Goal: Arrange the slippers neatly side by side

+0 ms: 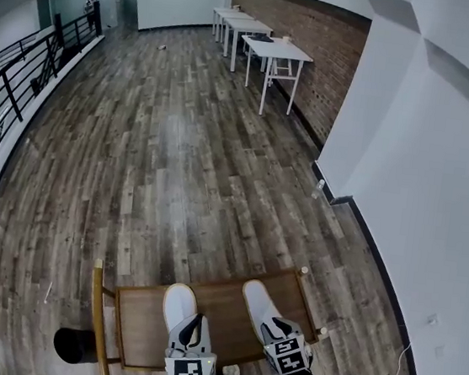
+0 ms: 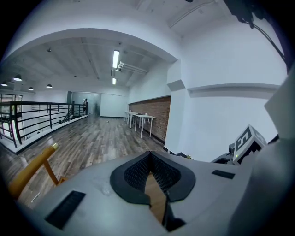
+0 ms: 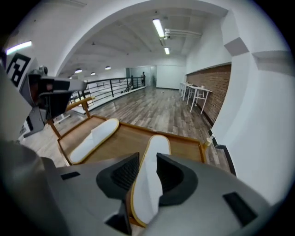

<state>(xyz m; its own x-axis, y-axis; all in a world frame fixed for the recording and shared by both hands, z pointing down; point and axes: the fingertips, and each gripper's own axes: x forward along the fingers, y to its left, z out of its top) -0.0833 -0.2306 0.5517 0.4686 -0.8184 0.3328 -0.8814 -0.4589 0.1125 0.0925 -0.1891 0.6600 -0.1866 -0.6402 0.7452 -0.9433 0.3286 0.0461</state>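
Now the right gripper (image 3: pixel 147 167) pinches the right slipper (image 3: pixel 156 145) while the left gripper (image 2: pixel 150 169) sits nearly closed; next, probably, swing it parallel beside the left slipper (image 3: pixel 94 136) on its left.

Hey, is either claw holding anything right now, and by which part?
The right claw grips a white slipper by its near end, one jaw on each long side. The left claw holds nothing; its jaws are together.

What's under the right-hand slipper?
The right slipper lies flat on a wooden table with a raised rim. The right claw is closed on its heel half. The sole covers whatever is directly beneath it.
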